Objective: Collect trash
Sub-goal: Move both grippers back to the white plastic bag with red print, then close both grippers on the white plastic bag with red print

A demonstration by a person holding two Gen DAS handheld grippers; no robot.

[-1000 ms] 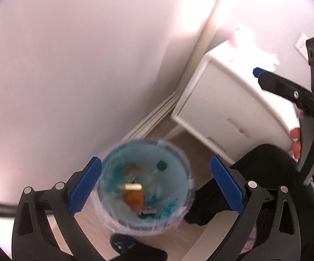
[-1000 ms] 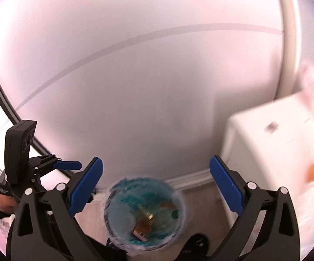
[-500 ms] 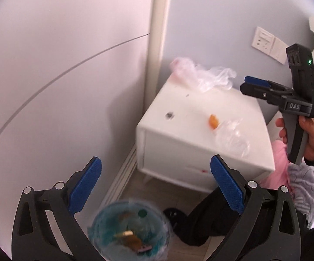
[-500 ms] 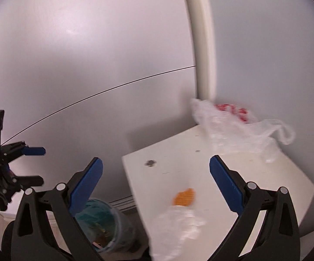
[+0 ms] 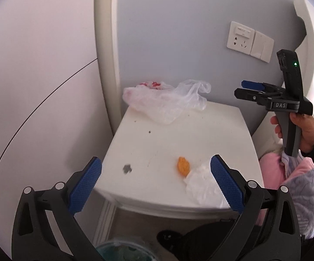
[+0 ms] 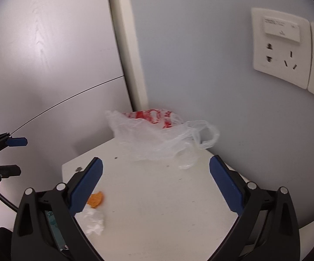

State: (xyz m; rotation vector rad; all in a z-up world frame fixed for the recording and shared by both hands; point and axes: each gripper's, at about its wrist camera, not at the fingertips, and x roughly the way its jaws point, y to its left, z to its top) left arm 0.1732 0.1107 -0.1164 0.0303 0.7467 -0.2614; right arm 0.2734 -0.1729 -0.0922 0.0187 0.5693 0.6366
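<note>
A white nightstand [image 5: 161, 139] carries the trash. A clear plastic bag with red print [image 5: 165, 100] [image 6: 154, 134] lies at its back by the wall. An orange scrap [image 5: 183, 165] [image 6: 95, 199] and a crumpled white wrapper [image 5: 202, 187] [image 6: 94, 220] lie near the front edge. My left gripper [image 5: 155, 182] is open and empty, hovering before the front edge. My right gripper [image 6: 155, 184] [image 5: 241, 88] is open and empty above the nightstand top, facing the bag. The lined bin [image 5: 124, 251] shows at the bottom, on the floor.
A wall socket [image 6: 281, 45] sits above the nightstand, with a pale door frame [image 5: 106, 54] to its left. A hand [image 5: 302, 130] holds the right gripper. Pink and grey fabric [image 5: 291, 178] lies to the right. A dark spot [image 5: 126, 168] marks the nightstand top.
Both views have swung up from the bin on the floor to the nightstand top and moved closer to it. Both grippers stay open and empty.
</note>
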